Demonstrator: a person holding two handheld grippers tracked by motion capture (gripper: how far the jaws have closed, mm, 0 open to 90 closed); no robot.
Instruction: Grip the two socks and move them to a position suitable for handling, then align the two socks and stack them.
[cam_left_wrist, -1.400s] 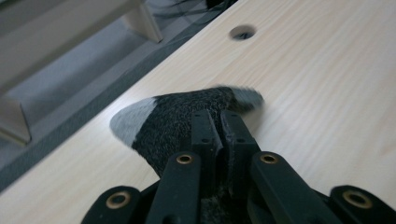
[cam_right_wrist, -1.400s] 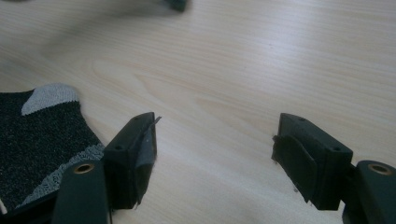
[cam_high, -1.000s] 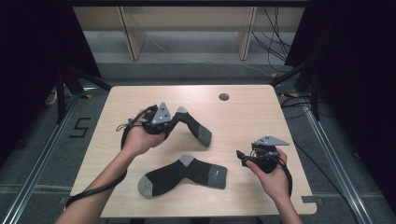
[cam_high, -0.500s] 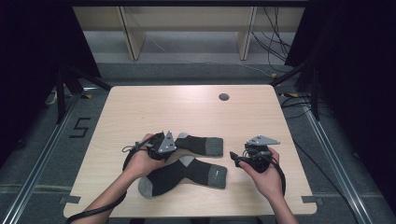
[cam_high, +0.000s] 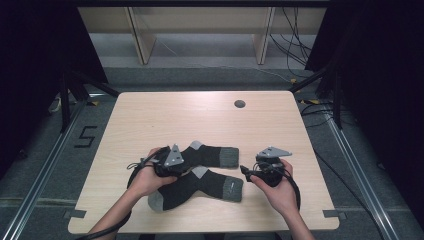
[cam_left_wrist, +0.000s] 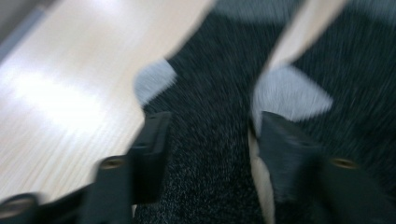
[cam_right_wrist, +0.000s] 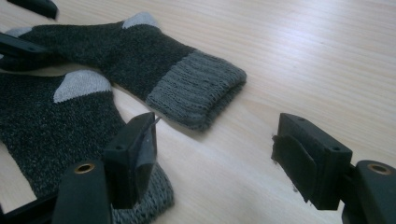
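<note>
High view: two dark socks lie side by side on the wooden table (cam_high: 150, 120). The left gripper (cam_high: 172, 162) straddles the far sock (cam_high: 210, 155), jaws apart (view blurred). The right gripper (cam_high: 247, 172), jaws spread and empty, sits beside the near sock (cam_high: 200, 187).

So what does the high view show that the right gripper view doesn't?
High view alone: the whole table with its round hole, both hands, and the left gripper over the socks. Right gripper view alone: the right gripper with open jaws, and close rib detail on the far sock's cuff. Both show the two dark socks with grey heels.
</note>
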